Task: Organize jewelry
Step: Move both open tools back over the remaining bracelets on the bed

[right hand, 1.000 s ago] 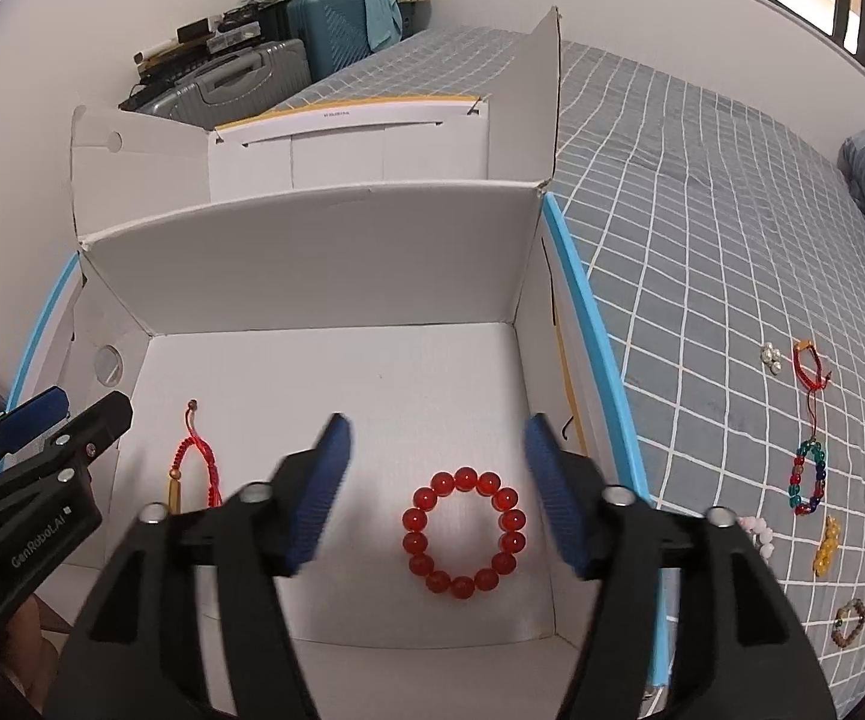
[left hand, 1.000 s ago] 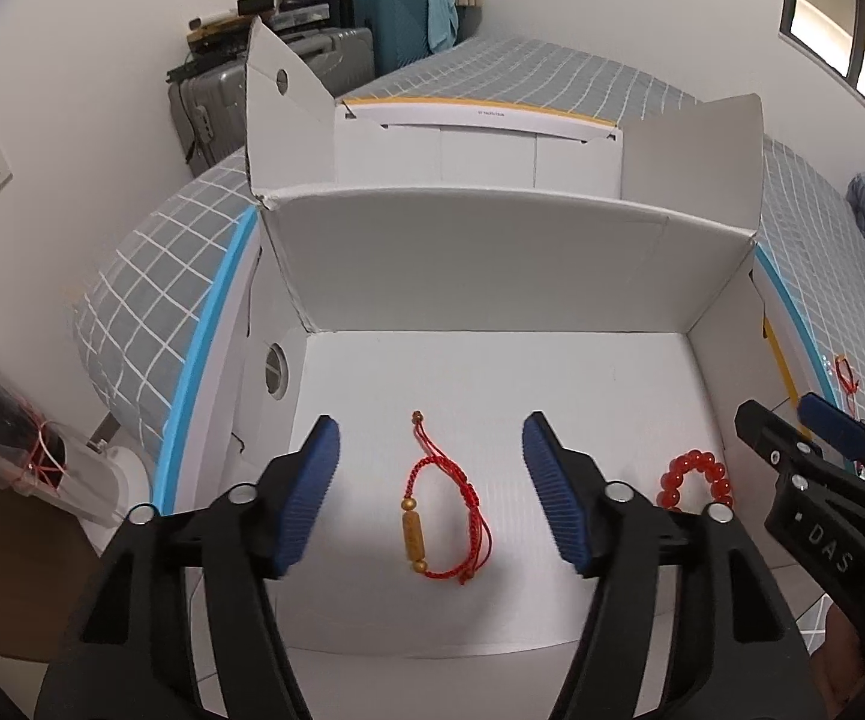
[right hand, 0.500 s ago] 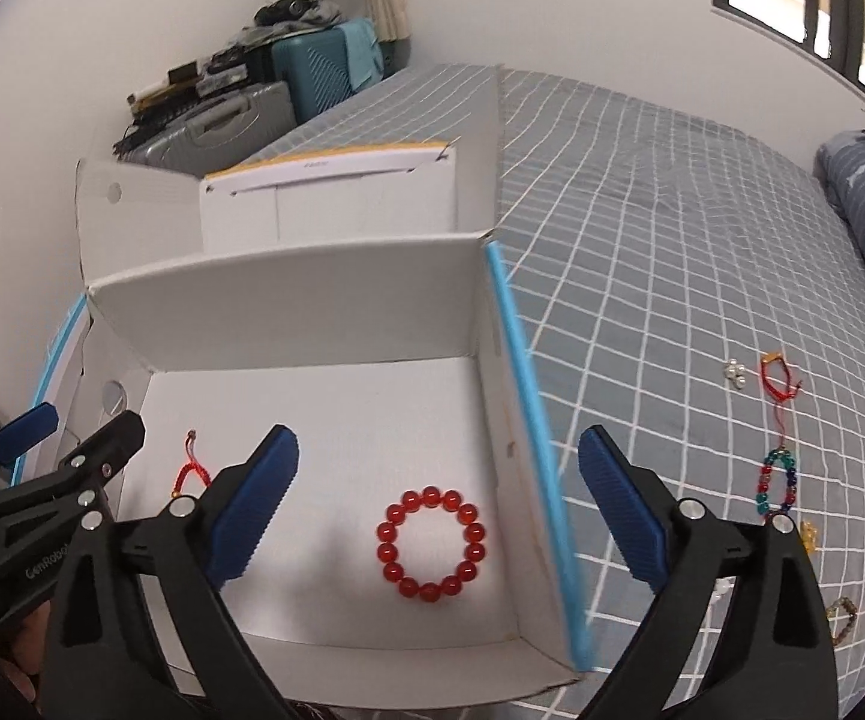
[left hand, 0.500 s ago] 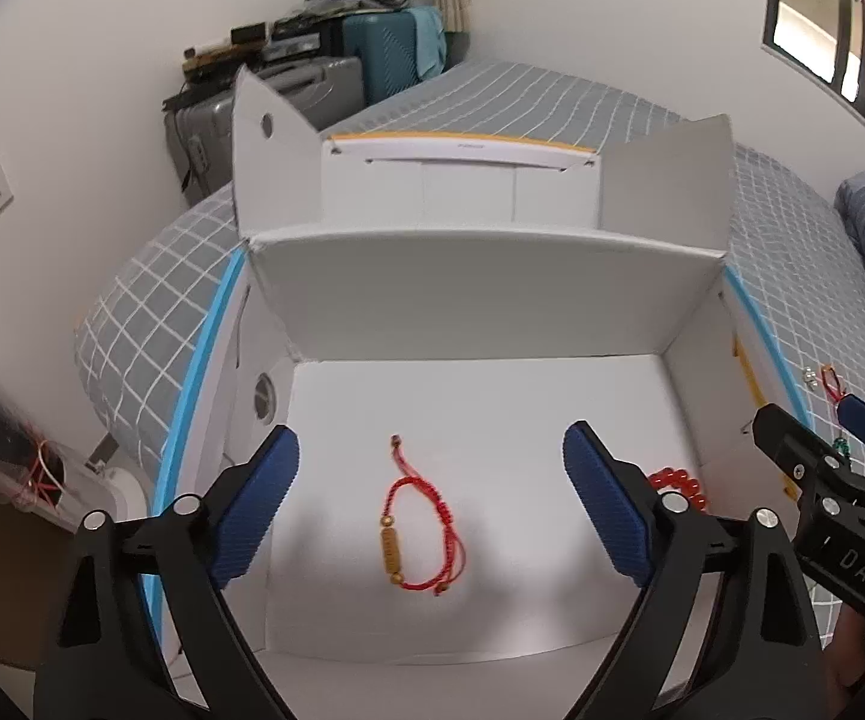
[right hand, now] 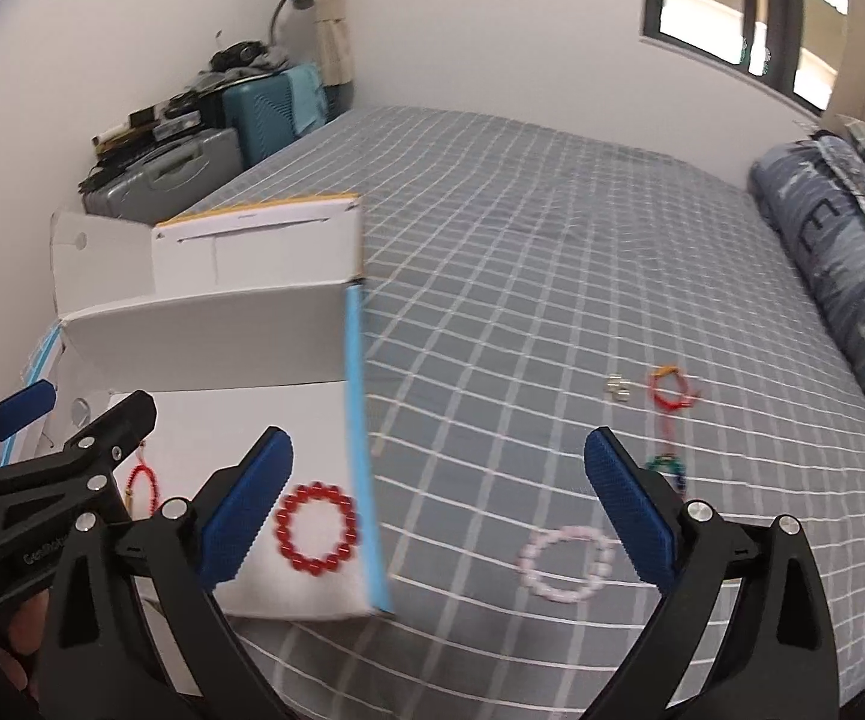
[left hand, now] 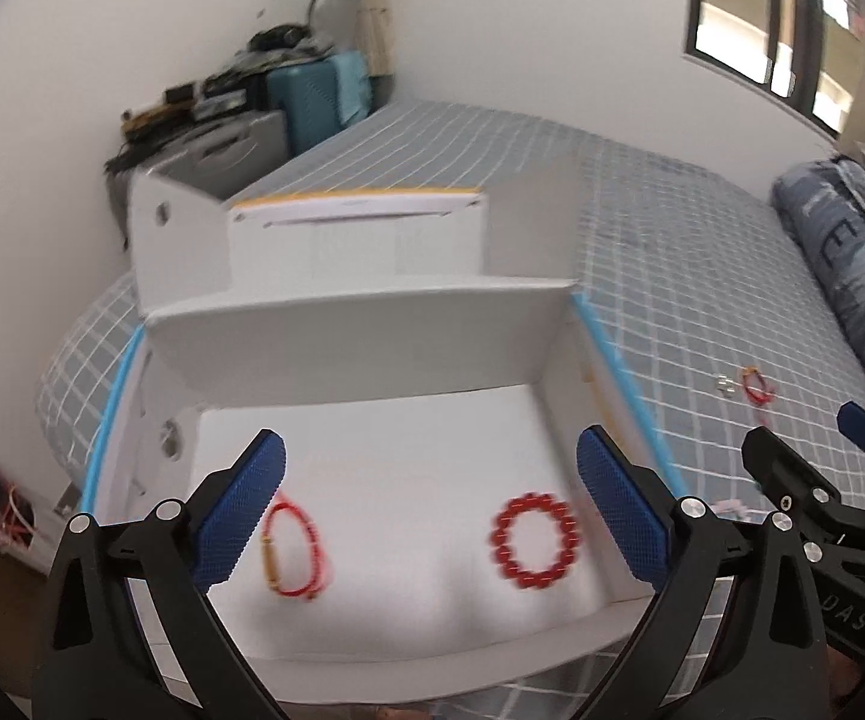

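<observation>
An open white cardboard box (left hand: 360, 330) lies on the bed. Inside it lie a red string bracelet with a gold bead (left hand: 294, 558) and a red bead bracelet (left hand: 537, 540), which also shows in the right wrist view (right hand: 315, 527). My left gripper (left hand: 429, 507) is open and empty above the box floor. My right gripper (right hand: 438, 504) is open and empty over the box's right edge and the bedsheet. On the sheet lie a pale pink bead bracelet (right hand: 564, 564), a red cord bracelet (right hand: 672, 390), a green and blue bead bracelet (right hand: 666, 468) and small silver pieces (right hand: 617, 387).
The box (right hand: 204, 336) has a blue-edged right wall (right hand: 357, 420) and raised flaps at the back. A rolled dark blue quilt (right hand: 840, 276) lies along the bed's right side. Suitcases (right hand: 192, 174) stand by the far wall.
Both grippers have opened wide, pulled back and swung right. The right gripper now looks over the bedsheet with the loose jewelry instead of the box.
</observation>
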Tool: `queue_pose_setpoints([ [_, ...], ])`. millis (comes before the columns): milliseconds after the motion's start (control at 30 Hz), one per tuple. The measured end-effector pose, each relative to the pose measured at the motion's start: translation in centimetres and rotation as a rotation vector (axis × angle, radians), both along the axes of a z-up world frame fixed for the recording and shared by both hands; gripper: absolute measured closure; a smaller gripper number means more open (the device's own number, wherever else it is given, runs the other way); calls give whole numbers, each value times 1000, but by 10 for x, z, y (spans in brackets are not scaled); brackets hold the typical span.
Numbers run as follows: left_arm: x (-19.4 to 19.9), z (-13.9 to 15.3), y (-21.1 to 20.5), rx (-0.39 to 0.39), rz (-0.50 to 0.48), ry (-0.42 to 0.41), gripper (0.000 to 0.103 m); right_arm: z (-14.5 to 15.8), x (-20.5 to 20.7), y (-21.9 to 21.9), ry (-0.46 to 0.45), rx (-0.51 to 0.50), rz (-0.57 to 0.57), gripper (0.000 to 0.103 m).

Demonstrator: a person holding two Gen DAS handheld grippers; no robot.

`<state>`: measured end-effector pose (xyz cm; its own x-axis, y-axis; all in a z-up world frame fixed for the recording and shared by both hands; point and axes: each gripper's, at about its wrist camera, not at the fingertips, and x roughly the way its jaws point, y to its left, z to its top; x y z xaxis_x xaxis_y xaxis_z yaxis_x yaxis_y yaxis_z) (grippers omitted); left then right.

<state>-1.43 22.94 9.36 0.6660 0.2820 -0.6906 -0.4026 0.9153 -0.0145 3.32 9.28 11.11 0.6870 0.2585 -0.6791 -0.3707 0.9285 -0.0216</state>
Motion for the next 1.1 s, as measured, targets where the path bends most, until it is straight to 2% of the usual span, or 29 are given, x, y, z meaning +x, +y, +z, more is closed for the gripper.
queue_pose_setpoints([
  [300, 24, 8, -75, -3, -133, -8, 7, 14, 2, -95, -23, 15, -136, 9],
  [567, 44, -7, -132, -26, -242, 25, 7, 6, 7, -172, -1, 5, -254, 9],
  [700, 57, -19, -162, -29, -313, 55, 7, -3, 10, -200, 18, -3, -297, 9],
  [833, 76, -39, -185, -64, -370, 112, 7, -16, 13, -226, 46, -24, -343, 9],
  [1033, 96, -65, -207, -62, -401, 152, 7, -49, 25, -260, 116, -34, -360, 9],
  [1100, 102, -76, -210, -55, -393, 173, 7, -66, 33, -271, 170, -20, -349, 9],
])
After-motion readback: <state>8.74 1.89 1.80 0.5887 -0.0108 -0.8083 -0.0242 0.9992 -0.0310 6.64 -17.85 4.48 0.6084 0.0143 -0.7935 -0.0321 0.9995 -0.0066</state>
